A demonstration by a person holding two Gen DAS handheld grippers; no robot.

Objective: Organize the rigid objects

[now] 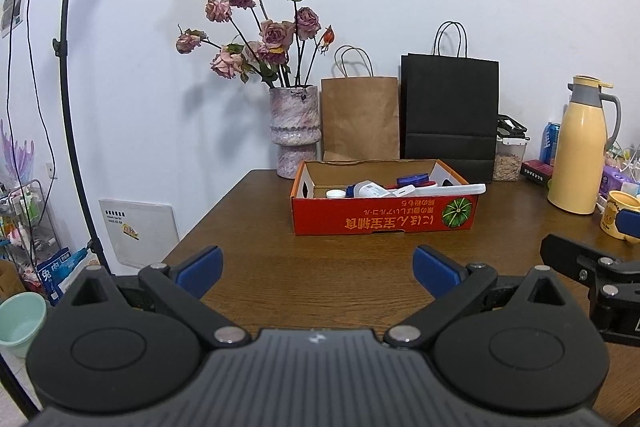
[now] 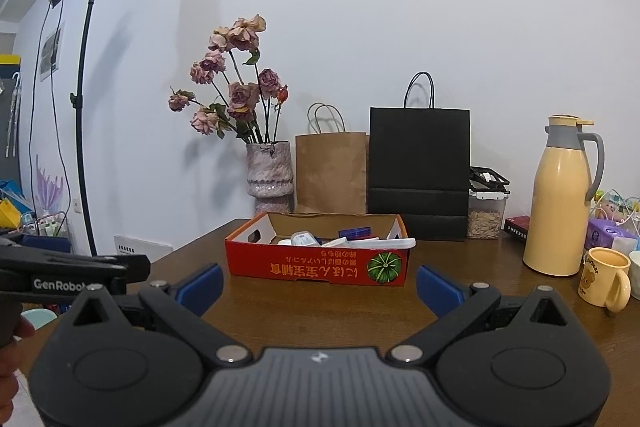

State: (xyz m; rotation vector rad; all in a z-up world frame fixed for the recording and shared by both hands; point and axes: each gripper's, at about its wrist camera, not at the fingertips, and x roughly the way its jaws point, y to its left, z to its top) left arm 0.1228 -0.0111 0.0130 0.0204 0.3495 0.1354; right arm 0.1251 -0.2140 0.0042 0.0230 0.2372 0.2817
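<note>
Where a white wall meets its far edge, a brown wooden table (image 1: 320, 279) fills both wrist views, and everything described stands on it. Against the wall stand a black paper bag (image 1: 450, 111), upright with its handles up, and a brown paper bag (image 1: 360, 117) just to its left. Left of those is a mottled pink vase (image 1: 294, 131) holding dried roses. Toward the right end stands a tall yellow thermos jug (image 2: 558, 203), with a yellow mug (image 2: 604, 281) just beside it.

Near the middle of the table sits the red cardboard box (image 1: 384, 217), a shallow open tray. Its long axis runs left to right across the views, one long side faces the cameras, and the print on that side is upside down. Inside it lie small rigid items: a white bottle (image 1: 370, 189) on its side, a blue-lidded container (image 1: 414, 180) and a long white flat piece (image 1: 444, 189) lying along the box's front wall, its right end poking past the corner.

The left hand-held gripper (image 1: 318, 271) hovers over bare table in front of the box, fingers spread wide, holding nothing. The right hand-held gripper (image 2: 320, 285) sits beside it, likewise spread and empty.
</note>
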